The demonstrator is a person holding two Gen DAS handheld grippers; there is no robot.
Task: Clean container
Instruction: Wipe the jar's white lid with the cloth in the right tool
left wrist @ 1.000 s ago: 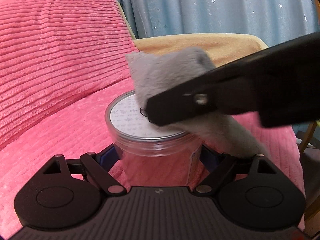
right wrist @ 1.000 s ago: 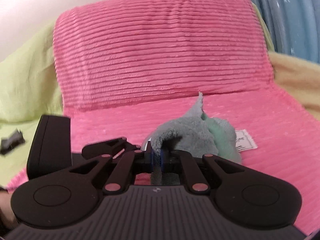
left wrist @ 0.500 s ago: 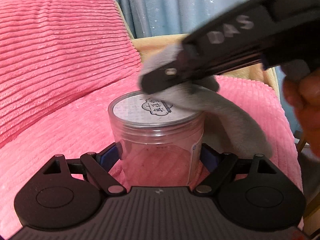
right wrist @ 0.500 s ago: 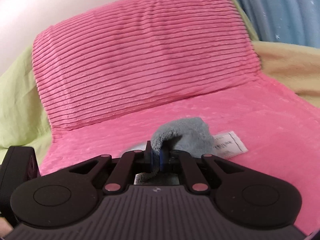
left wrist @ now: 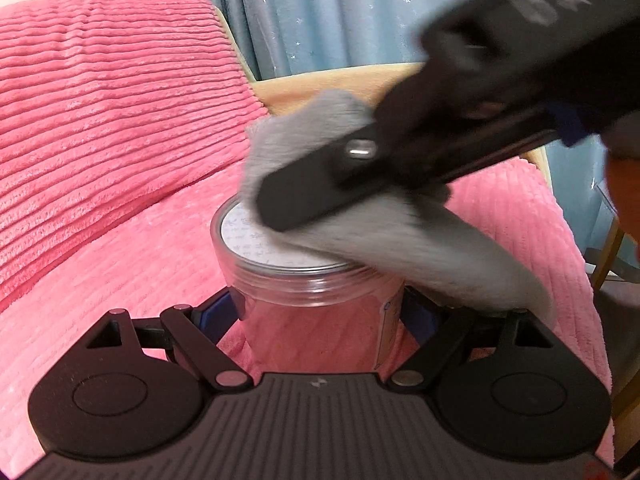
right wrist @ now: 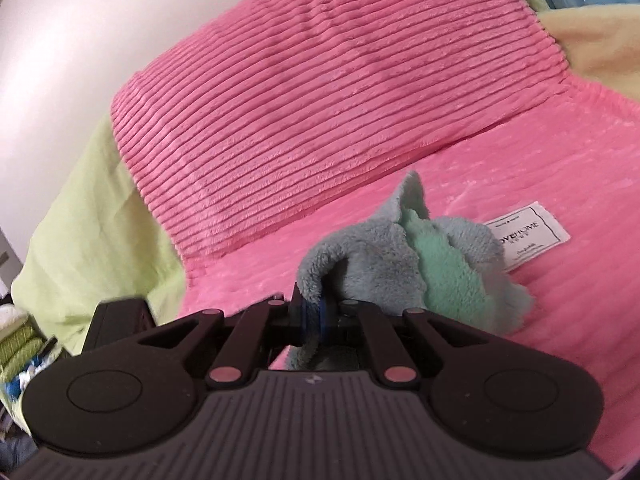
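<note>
A clear plastic container (left wrist: 320, 312) with a white printed lid (left wrist: 256, 240) stands upright on the pink blanket, and my left gripper (left wrist: 320, 312) is shut on its sides. My right gripper (right wrist: 314, 316) is shut on a fluffy grey-and-mint cloth (right wrist: 404, 268). In the left wrist view that gripper (left wrist: 320, 184) reaches in from the upper right and presses the grey cloth (left wrist: 420, 248) onto the lid's right half. The cloth drapes down the container's right side. The lid's right part is hidden under it.
A pink ribbed blanket (left wrist: 120, 128) covers the seat and backrest of a sofa. A white fabric label (right wrist: 524, 236) lies on the blanket. Green and yellow covers (right wrist: 96, 208) flank it, and blue curtains (left wrist: 340, 16) hang behind. A hand (left wrist: 624, 196) shows at the right edge.
The right gripper and cloth swept across the lid: left at first, then lifted toward the back right, now down and left again, covering more of the lid. The left gripper kept hold of the container.
</note>
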